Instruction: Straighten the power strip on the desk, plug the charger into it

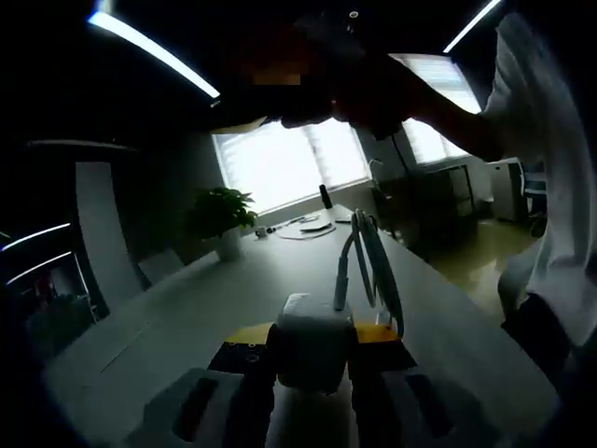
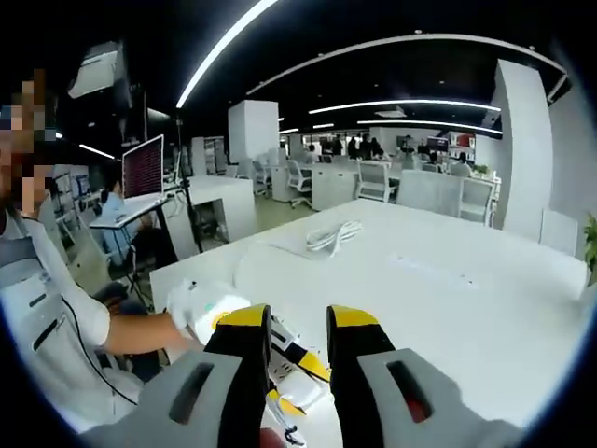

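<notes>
The left gripper [image 1: 308, 383] is clamping the white charger [image 1: 312, 341] above the desk [image 1: 187, 308], cable [image 1: 368, 261] trailing ahead. The right gripper [image 2: 297, 345] is hovering with jaws apart over the yellow-edged strip [image 2: 298, 359]. Aligning prongs squarely with a socket before pressing would likely serve best.

charger [image 1: 314, 343] between jaws — cable [image 1: 367, 261] behind

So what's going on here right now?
A person is working at a long white desk with a tool in each hand. The left tool is shut on a white charger, lifted over the desk with its white cable looping up ahead of it. The right tool has its jaws apart and holds nothing; it points across the desk, where a coiled white cord lies. Nothing looks plugged in yet.
</notes>
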### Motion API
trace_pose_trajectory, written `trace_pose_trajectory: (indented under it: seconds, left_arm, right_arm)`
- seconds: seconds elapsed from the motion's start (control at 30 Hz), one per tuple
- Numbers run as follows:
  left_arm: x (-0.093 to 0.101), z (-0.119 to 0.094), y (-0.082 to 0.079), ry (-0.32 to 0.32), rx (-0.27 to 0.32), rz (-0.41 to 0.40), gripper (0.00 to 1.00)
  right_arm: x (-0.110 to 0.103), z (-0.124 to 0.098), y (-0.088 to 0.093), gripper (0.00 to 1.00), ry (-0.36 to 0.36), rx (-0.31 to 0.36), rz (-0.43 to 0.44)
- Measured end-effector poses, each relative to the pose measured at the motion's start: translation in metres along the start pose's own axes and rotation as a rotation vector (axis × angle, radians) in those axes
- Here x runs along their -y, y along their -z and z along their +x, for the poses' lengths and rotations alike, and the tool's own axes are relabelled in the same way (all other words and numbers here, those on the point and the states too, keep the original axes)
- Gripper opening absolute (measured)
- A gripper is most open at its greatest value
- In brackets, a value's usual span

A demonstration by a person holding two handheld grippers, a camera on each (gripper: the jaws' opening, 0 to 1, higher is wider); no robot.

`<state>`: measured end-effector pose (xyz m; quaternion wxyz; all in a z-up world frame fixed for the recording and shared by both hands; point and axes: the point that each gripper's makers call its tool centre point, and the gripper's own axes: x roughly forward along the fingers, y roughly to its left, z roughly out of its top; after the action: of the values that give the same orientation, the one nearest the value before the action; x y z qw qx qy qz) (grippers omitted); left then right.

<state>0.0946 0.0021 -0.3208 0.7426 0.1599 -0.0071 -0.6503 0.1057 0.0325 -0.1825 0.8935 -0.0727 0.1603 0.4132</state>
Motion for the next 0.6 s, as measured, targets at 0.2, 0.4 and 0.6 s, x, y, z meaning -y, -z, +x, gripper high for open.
trace_pose_trajectory:
  seconds: [0.2,0.4,0.6]
  left_arm:
    - [0.000,-0.001,0.001,-0.002,-0.001,-0.008,0.32]
    - [0.000,-0.001,0.001,-0.003,-0.004,-0.010,0.32]
    - [-0.001,-0.002,0.001,-0.004,-0.007,-0.018,0.32]
  right_arm:
    - [0.004,0.001,0.010,0.13,-0.003,-0.060,-0.006]
    - [0.005,0.004,0.023,0.02,-0.014,-0.130,-0.024]
    - [0.006,0.009,0.050,0.01,-0.006,-0.330,-0.151]
